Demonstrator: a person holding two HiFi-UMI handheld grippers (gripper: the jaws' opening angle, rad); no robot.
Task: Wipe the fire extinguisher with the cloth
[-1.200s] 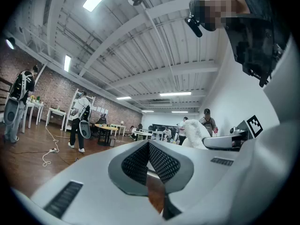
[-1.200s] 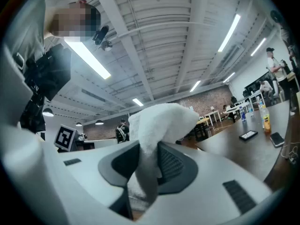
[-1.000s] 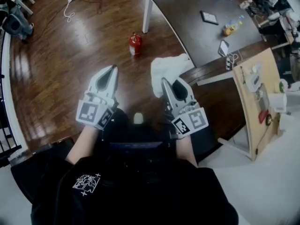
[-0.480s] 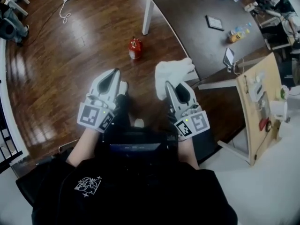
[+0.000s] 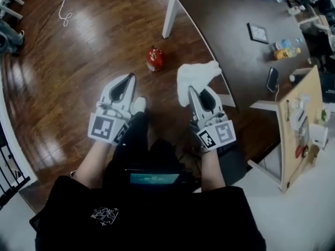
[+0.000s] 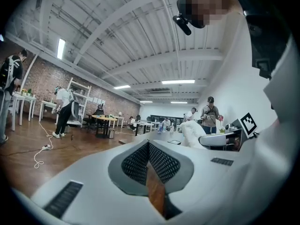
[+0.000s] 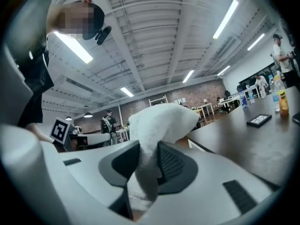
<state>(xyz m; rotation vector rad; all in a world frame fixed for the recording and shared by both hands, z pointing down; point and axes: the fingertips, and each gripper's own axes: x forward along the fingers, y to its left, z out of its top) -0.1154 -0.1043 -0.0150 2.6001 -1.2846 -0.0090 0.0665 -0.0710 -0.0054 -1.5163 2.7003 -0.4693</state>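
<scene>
The red fire extinguisher sits on the wooden floor. In the head view it is at about 12 o'clock from the person, ahead of both grippers and apart from them. It is near the white leg of a dark worktop, which fills the frame from 12 to 2 o'clock.

The left gripper points forward, with the extinguisher at roughly 1 o'clock from its tip. In the left gripper view its ribbed pads meet at the tip, leaving only a thin wedge of floor showing behind them, and nothing is between them.

The right gripper is closed on a white cloth. In the right gripper view the fabric is pinched between the two pads and bunches up above them. In the head view the cloth bulges past the gripper's tip, with the extinguisher at about 10 o'clock from it and not touching it.

On the worktop, well away from the extinguisher, lie a flat dark-framed item, some bottles and a phone. A white cable lies coiled on the floor at 11 o'clock.
</scene>
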